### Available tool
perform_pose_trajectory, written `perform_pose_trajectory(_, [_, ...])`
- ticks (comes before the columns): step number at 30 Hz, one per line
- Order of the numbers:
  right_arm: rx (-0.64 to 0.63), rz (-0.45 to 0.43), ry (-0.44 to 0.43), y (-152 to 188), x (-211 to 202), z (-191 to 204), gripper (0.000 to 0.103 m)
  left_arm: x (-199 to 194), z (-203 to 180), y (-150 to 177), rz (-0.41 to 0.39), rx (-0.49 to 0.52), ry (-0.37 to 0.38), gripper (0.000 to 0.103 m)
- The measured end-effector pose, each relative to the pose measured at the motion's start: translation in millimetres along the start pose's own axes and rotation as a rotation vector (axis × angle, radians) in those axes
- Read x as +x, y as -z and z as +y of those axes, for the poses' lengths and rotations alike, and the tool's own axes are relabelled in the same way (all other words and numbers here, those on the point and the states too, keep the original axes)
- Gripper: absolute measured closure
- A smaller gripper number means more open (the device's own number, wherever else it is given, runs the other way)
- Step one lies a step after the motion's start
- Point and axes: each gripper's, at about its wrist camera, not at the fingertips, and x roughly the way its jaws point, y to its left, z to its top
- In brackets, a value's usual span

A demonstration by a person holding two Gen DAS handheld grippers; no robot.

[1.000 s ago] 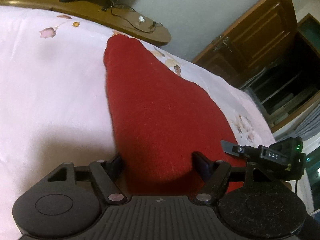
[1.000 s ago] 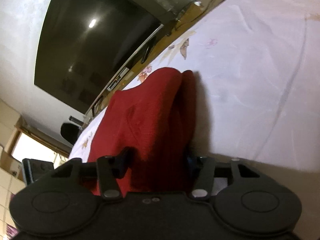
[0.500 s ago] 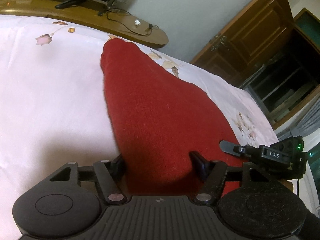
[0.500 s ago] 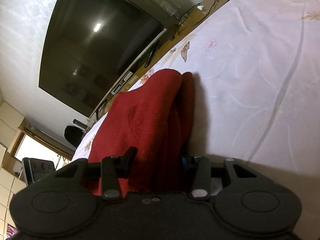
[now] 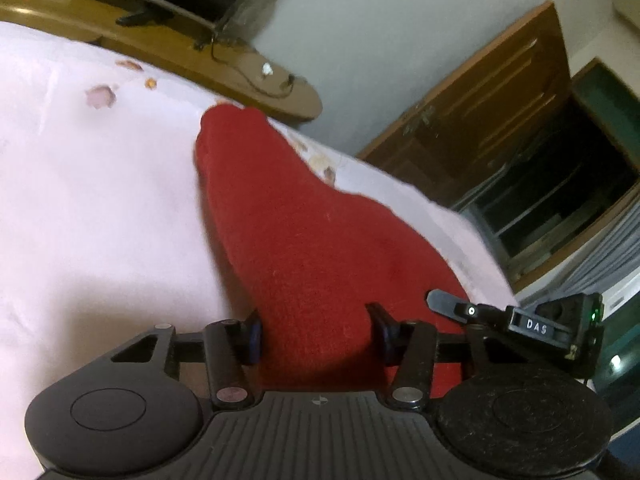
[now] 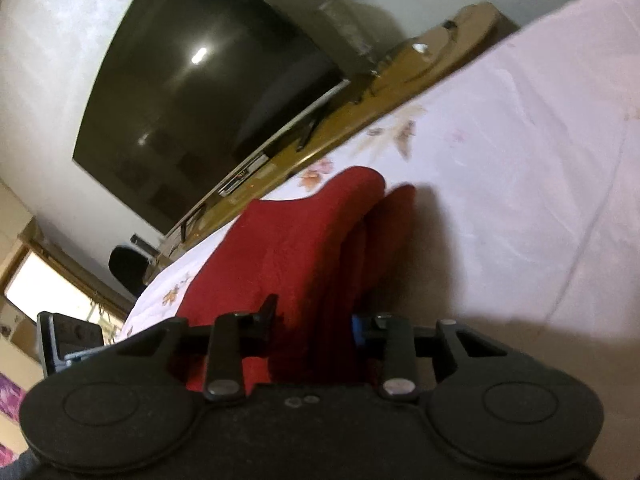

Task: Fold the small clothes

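Garment: a red knit garment (image 5: 304, 240) lies stretched on the bed; its far end tapers near the bed's edge, and its near end is hidden behind both gripper bodies. What kind of garment it is cannot be told. In the right wrist view (image 6: 296, 248) it shows doubled layers and a separate narrower strip on the right.
Left gripper: the left gripper (image 5: 316, 334) has the garment's near end between its fingers; its jaws have just been closing and both pads press against the cloth.
Right gripper: the right gripper (image 6: 314, 322) holds a bunched fold at a narrower gap; its jaws have just been closing too. The right pad, blue, is partly hidden by cloth.
Bed: a pale pink floral bedsheet (image 5: 100, 208) under the garment, motion-blurred in both views.
Beyond: a wooden TV stand (image 5: 160, 40) with cables, a dark television (image 6: 200, 80), and a wooden door (image 5: 480, 120), cut off by the frame edge.
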Motion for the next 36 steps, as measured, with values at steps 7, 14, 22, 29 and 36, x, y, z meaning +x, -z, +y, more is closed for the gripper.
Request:
perform_pose_trajectory(7, [-0.053,-0.001,-0.069,4.1,11.2,63.9,0.07,-80.0,19.8,-10.6,-0.057,0.053,-0.022,0.052])
perform_pose_trajectory(14, [-0.04,0.063,-0.19,34.1,91.1,124.1,0.07,-174.4,87.6,-10.5,-0.088,0.032,-0.149,0.052])
perform_pose_trajectory(22, [0.018,0.199,-0.209,85.9,188.3,160.9,0.069,-224.6,184.8,29.0,-0.139,-0.159,-0.215,0.051])
perform_pose_trajectory(29, [-0.008,0.218,-0.169,90.4,192.3,157.2,0.067,-220.2,191.4,50.9,-0.2,-0.188,-0.193,0.039])
perform_pose_trajectory(36, [-0.115,0.191,-0.116,93.0,178.3,179.2,0.072,-220.5,192.2,43.1,-0.183,-0.183,-0.199,0.036])
